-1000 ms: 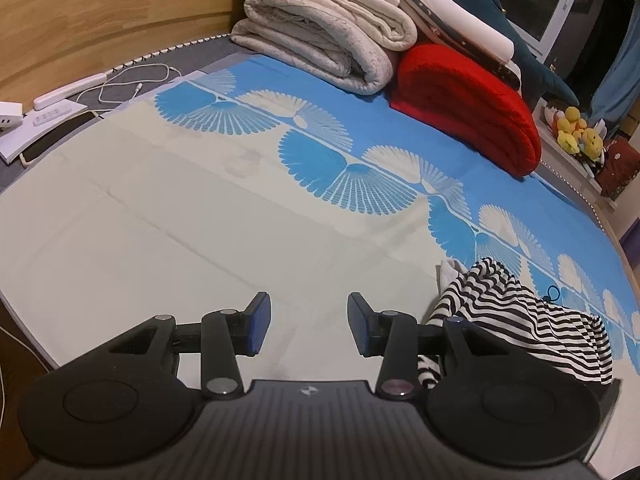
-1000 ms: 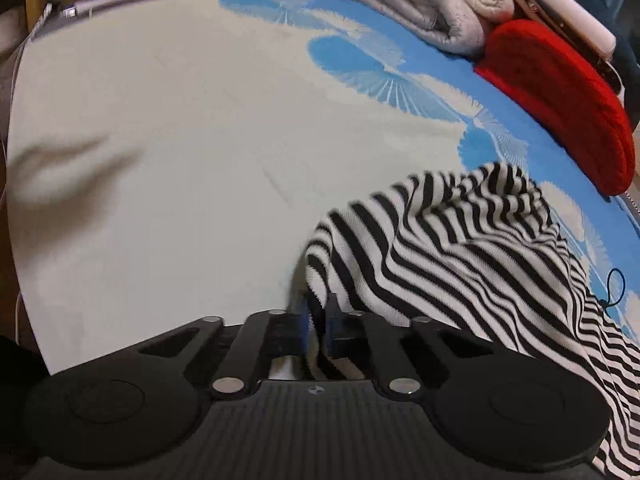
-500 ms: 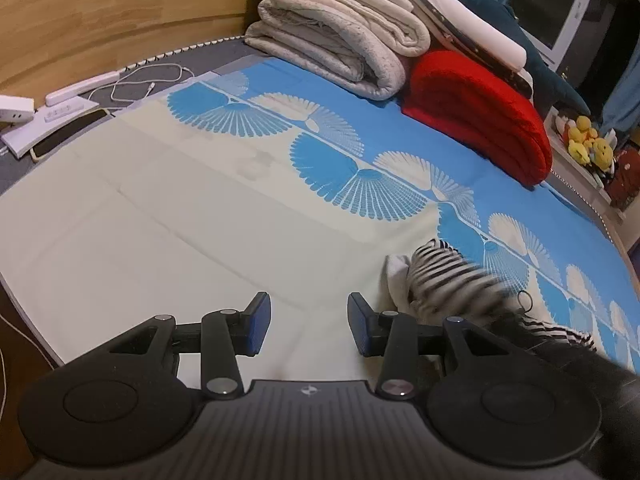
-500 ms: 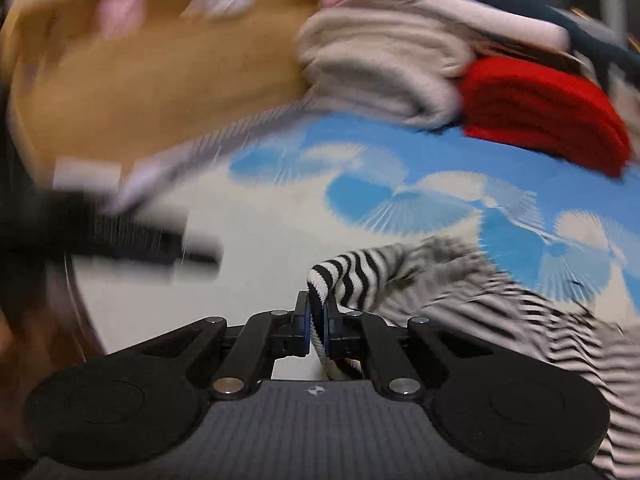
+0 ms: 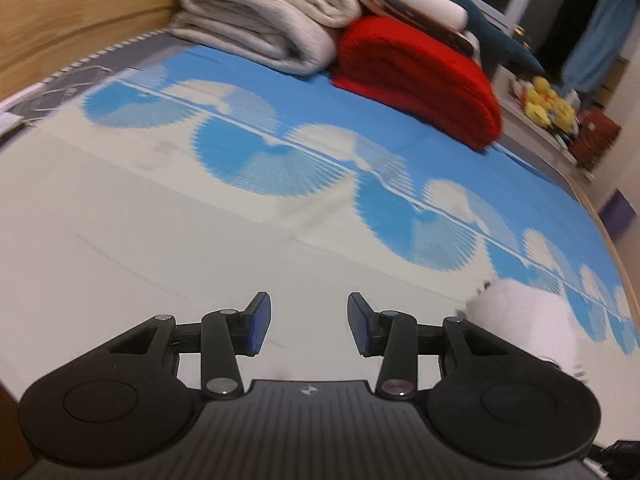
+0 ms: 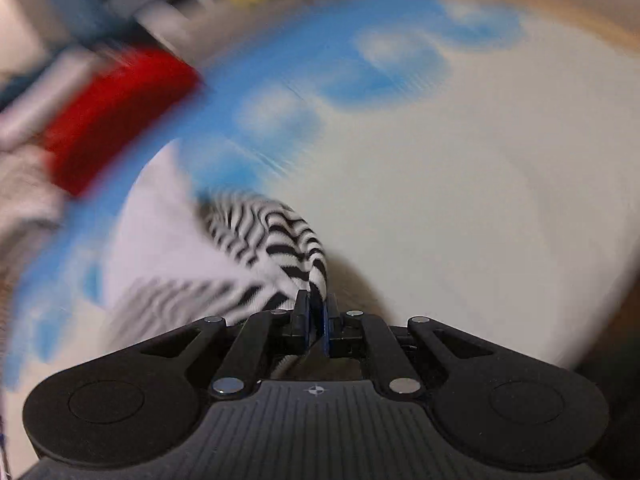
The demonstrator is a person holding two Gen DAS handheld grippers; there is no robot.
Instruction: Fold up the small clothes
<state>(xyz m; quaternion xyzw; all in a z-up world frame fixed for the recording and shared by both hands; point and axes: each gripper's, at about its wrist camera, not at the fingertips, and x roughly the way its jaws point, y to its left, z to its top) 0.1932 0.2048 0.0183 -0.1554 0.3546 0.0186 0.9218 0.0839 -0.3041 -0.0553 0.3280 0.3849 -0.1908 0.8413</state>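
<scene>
A black-and-white striped garment (image 6: 276, 240) hangs from my right gripper (image 6: 316, 312), which is shut on its edge; the view is blurred by motion. Part of the cloth shows pale, blurred and white (image 6: 160, 232). In the left wrist view a pale blurred cloth shape (image 5: 524, 320) lies at the lower right on the bed sheet (image 5: 200, 240). My left gripper (image 5: 308, 324) is open and empty, low over the cream part of the sheet.
A folded red blanket (image 5: 420, 76) and a stack of cream blankets (image 5: 264, 28) lie at the far side of the bed. A wooden headboard (image 5: 60, 12) is at the left. Yellow toys (image 5: 548, 104) sit on a shelf at right.
My right gripper has swung round fast with the striped garment, its view now turned toward the other side of the bed. The left gripper has moved forward and stays open.
</scene>
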